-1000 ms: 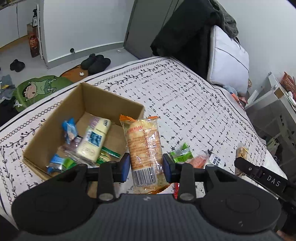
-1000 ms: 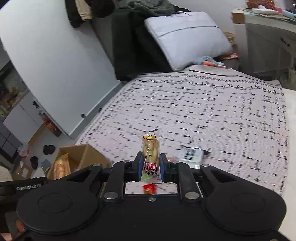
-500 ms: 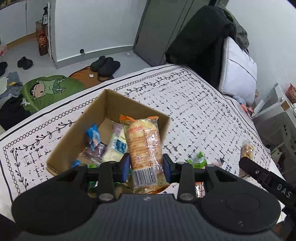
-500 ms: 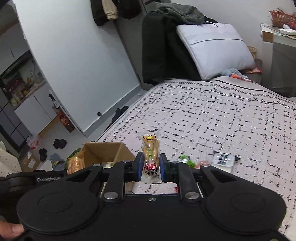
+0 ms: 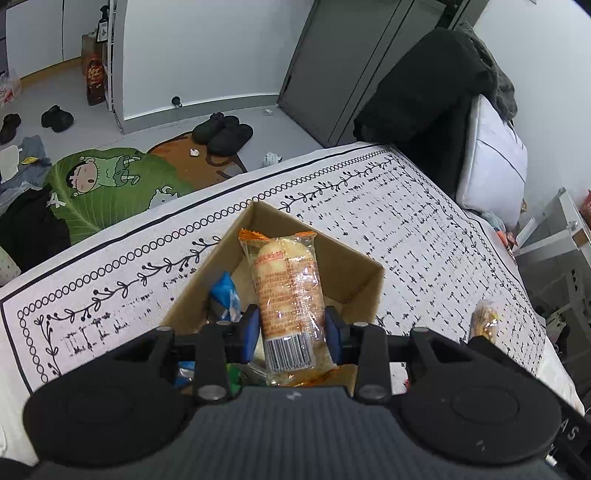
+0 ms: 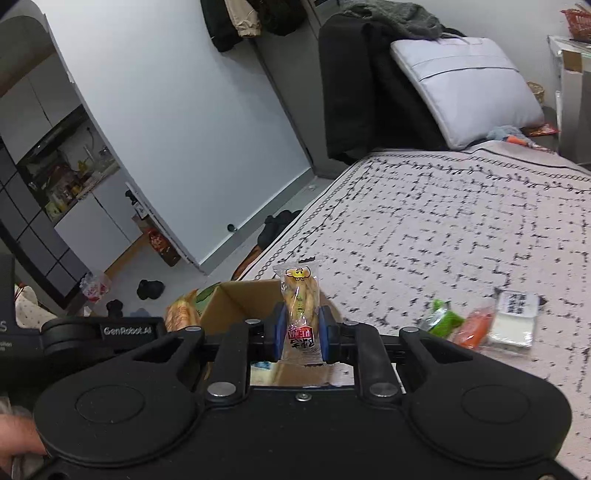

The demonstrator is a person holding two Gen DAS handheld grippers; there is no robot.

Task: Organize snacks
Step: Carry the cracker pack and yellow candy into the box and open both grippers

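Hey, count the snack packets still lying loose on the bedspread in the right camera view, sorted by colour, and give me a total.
Green packet: 1
Orange packet: 1
White packet: 1
Total: 3

Lived-in home, bedroom opening onto a kitchen corner. Bed (image 5: 406, 221) under a patterned white cover, grey pillow (image 6: 469, 85) propped at its head, dark coats (image 6: 369, 92) draped beside. Slippers (image 5: 223, 129) and a green cartoon floor mat (image 5: 107, 184) on the grey floor. Clothes hung high on the wall (image 6: 243, 18). Cluttered kitchen shelf and white cabinets (image 6: 66, 177) through the arched opening.
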